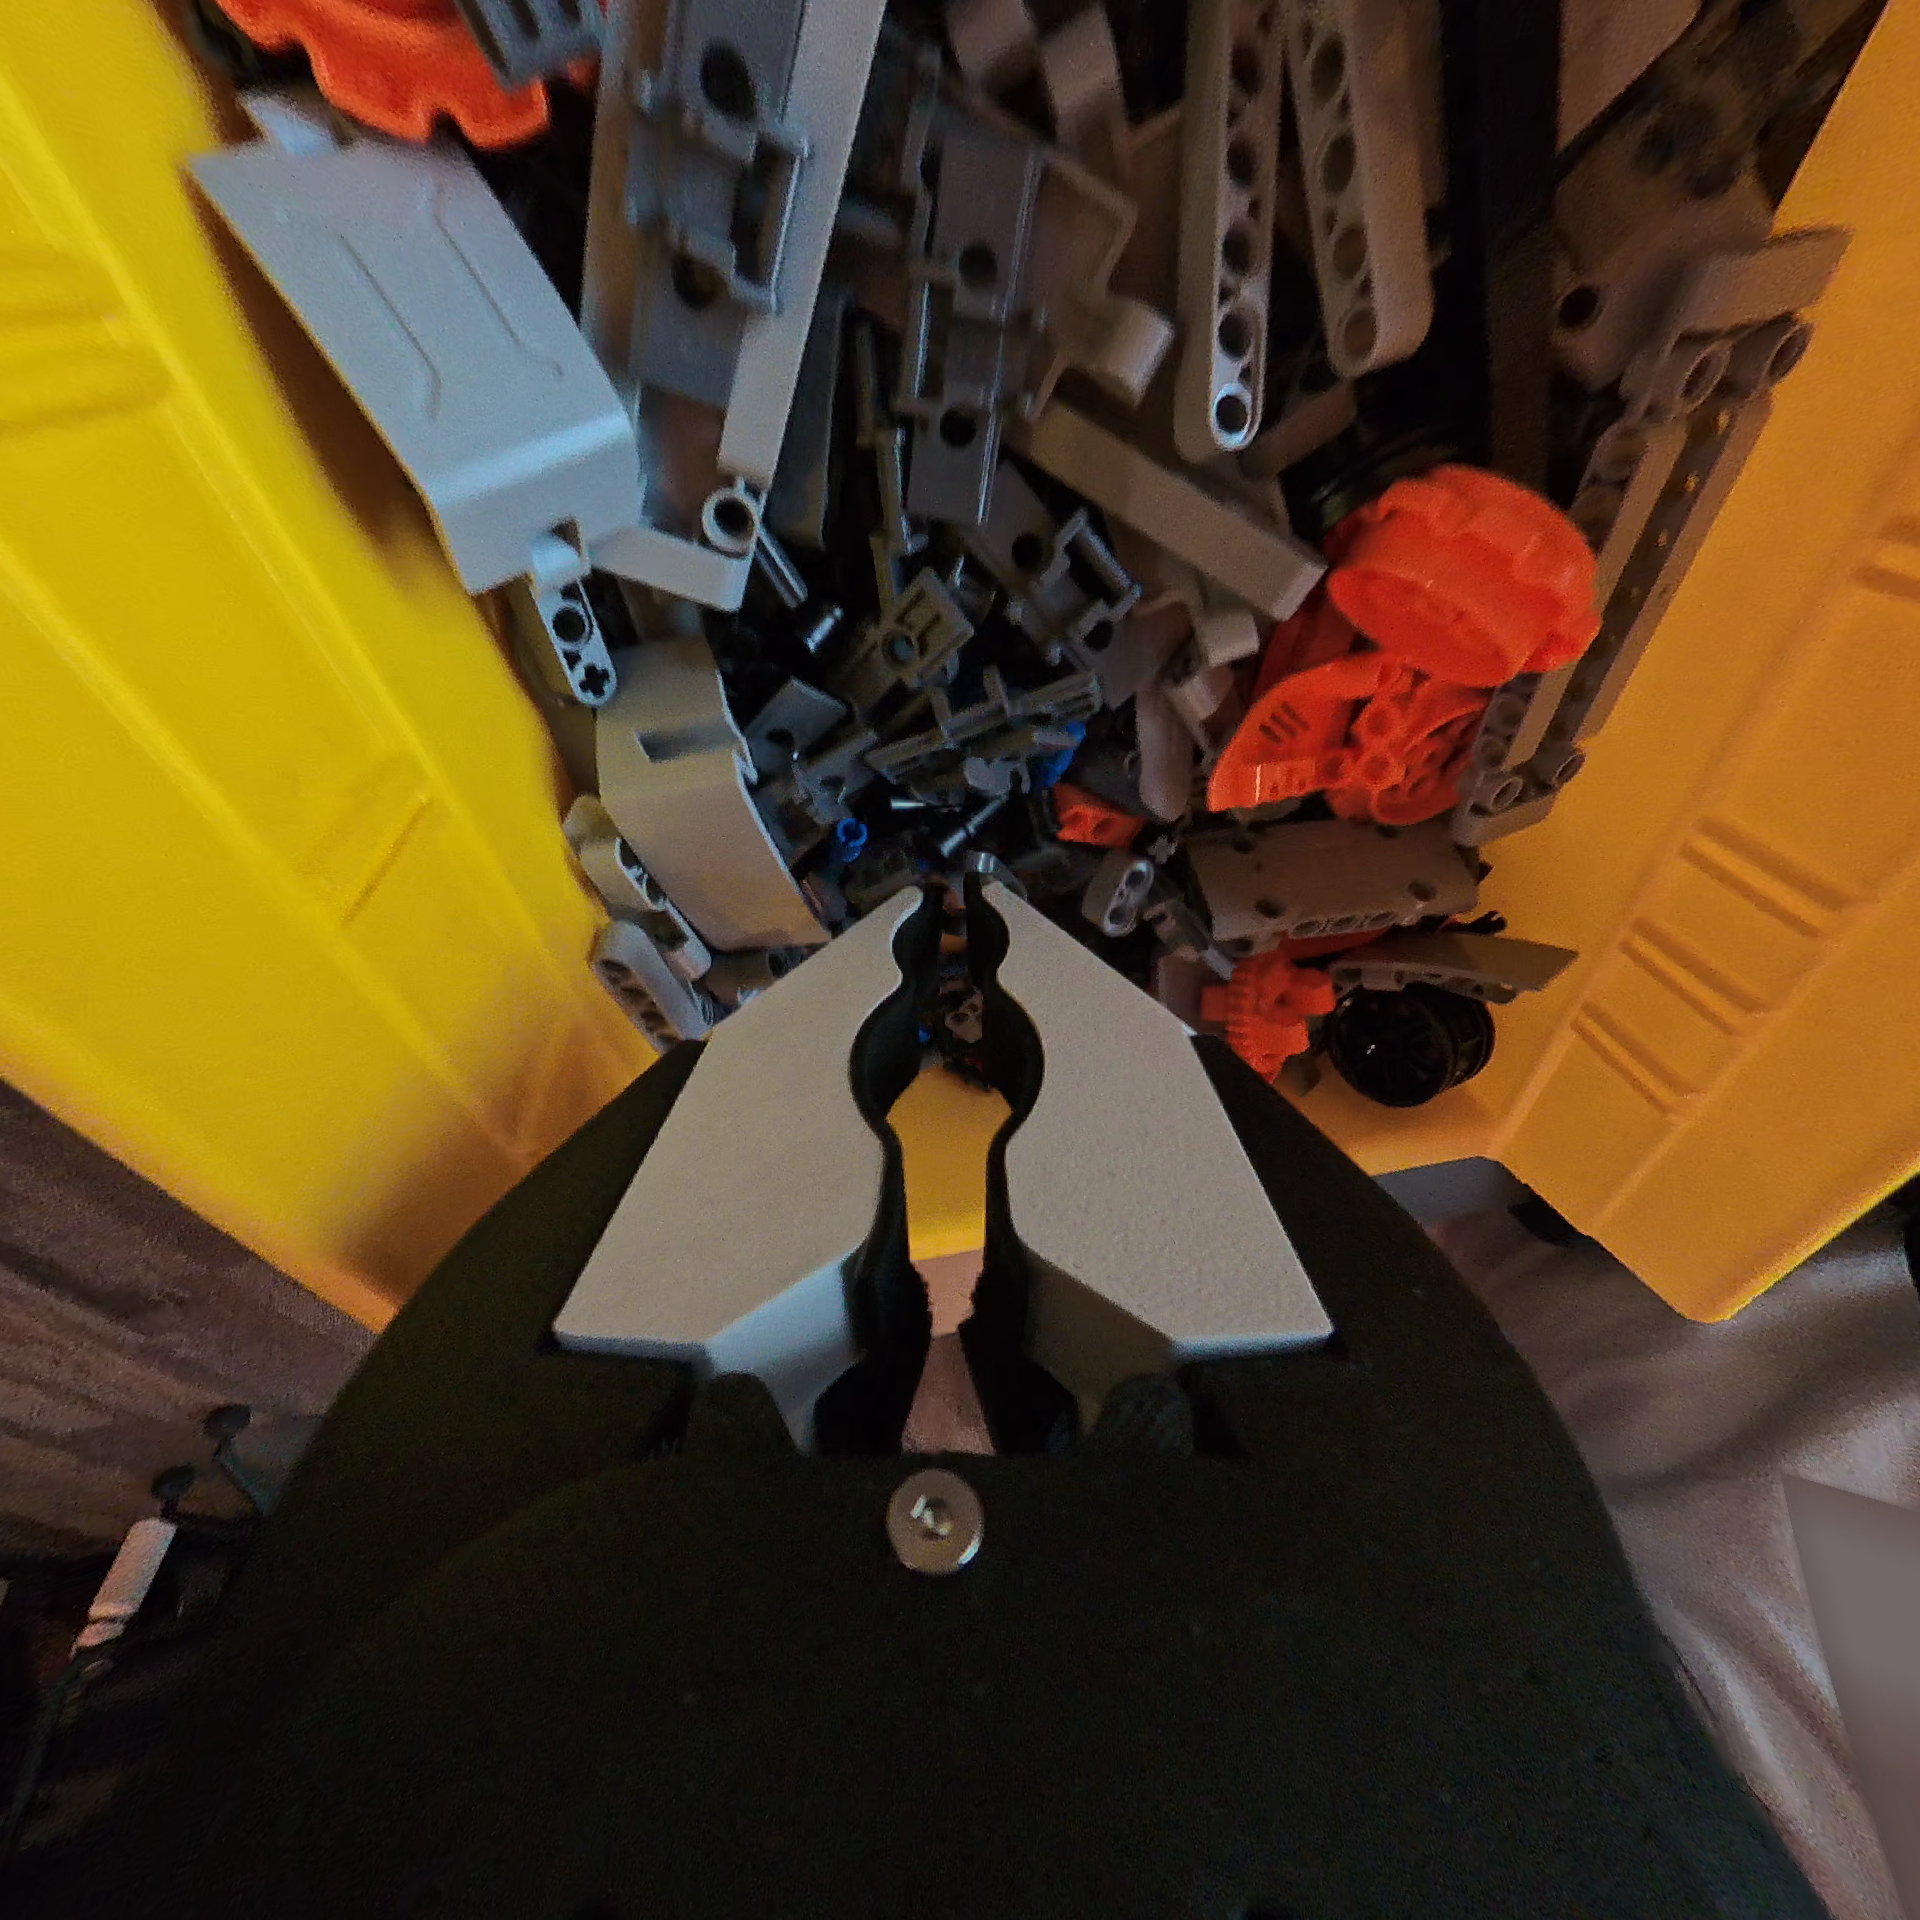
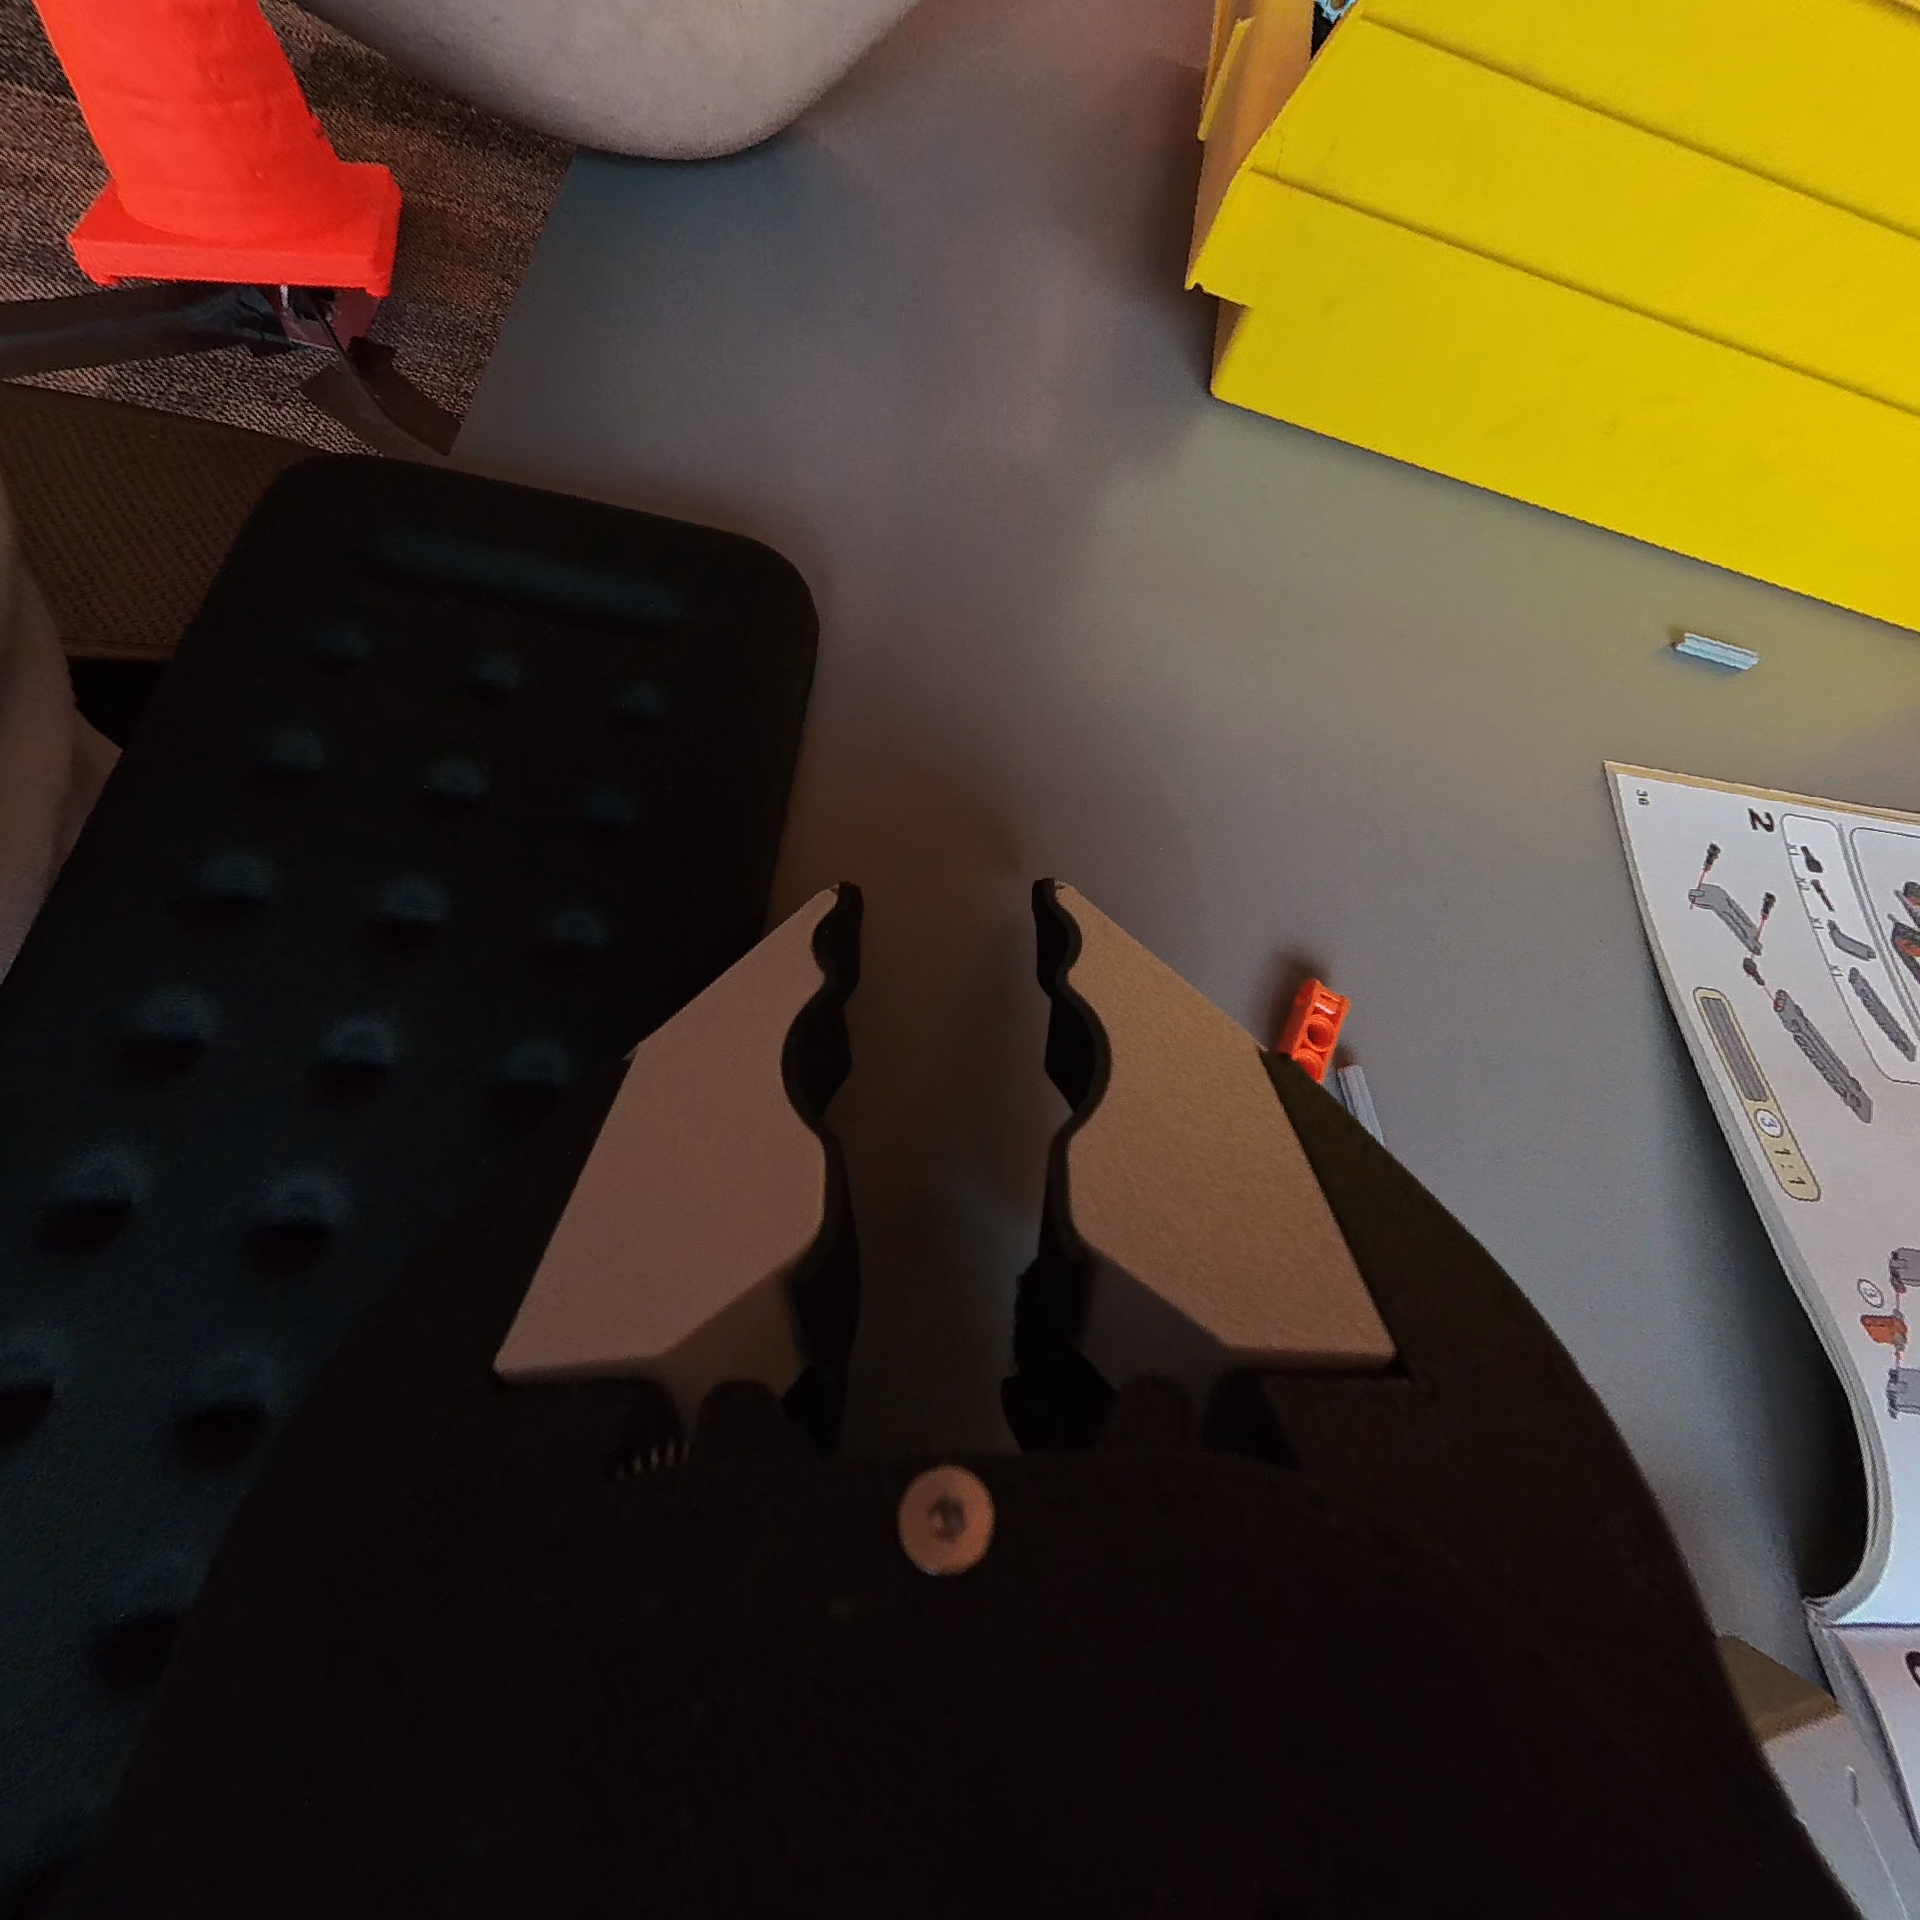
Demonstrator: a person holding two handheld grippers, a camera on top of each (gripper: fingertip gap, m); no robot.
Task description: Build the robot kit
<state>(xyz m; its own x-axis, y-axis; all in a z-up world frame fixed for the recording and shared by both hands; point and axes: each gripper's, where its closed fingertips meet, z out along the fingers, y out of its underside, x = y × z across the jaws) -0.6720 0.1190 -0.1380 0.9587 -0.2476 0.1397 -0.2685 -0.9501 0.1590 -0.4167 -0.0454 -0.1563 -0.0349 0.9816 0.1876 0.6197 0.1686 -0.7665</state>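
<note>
Inside yellow bin (image 1: 260, 727), left gripper (image 1: 951, 904) nearly closed among loose grey parts (image 1: 935, 675), grip unclear; right gripper (image 2: 945, 904) parted, empty, above grey table (image 2: 935, 468) w/ orange piece (image 2: 1317, 1029) just beside.

glossy plastic yellow bin (image 1: 260, 727), matt plastic bricks (image 1: 935, 520), paper booklet (image 2: 1787, 1091).

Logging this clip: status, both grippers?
Left gripper nearly shut, tips inside yellow bin over loose building pieces. Right gripper open, empty, above grey table.
</note>
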